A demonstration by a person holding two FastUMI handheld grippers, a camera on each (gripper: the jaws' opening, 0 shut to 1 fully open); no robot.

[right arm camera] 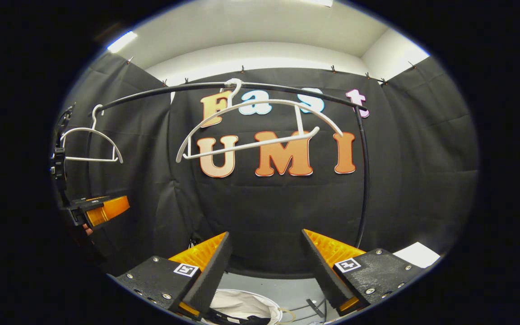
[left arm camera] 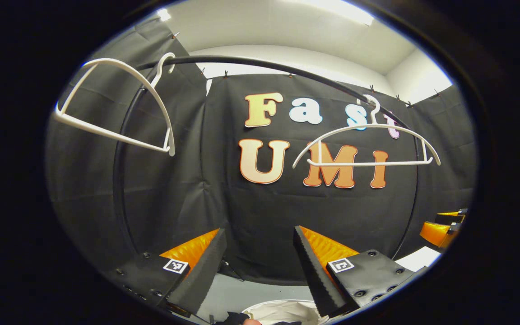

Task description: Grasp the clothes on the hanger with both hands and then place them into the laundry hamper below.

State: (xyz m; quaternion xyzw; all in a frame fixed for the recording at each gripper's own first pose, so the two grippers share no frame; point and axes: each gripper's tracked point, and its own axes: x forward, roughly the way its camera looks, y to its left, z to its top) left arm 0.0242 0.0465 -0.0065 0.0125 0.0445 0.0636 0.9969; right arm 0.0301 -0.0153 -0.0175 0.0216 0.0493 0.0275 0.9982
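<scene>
Left gripper [left arm camera: 260, 266]: fingers spread wide, nothing between them. Right gripper [right arm camera: 264, 271]: fingers likewise spread and empty. Two bare white plastic hangers [left arm camera: 366, 144] [right arm camera: 260, 128] hang from the curved black metal rail [left arm camera: 260, 63]. Below the grippers sits the white fabric laundry hamper [right arm camera: 242, 304], with dark clothing [left arm camera: 235, 318] lying at its rim

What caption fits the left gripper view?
Open left gripper faces two bare hangers on a rail, hamper below.
</scene>
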